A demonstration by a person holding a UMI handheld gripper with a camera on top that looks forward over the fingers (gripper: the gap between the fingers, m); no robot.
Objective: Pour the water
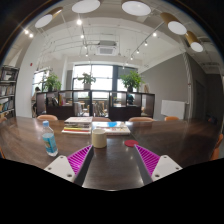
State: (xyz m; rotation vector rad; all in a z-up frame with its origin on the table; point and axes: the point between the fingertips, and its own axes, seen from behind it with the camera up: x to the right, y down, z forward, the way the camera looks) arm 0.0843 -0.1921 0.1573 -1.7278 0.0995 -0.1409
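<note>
A clear plastic water bottle with a blue label stands upright on the dark wooden table, left of my fingers and a little ahead of the left one. A white cup stands just ahead of the fingers, slightly left of the middle of the gap. A small red lid lies on the table near the right finger's tip. My gripper is open and empty, its magenta pads spread wide apart above the tabletop.
Books or papers lie on the table beyond the cup. Chairs stand along the table's far edge. Behind are office desks, potted plants and large windows.
</note>
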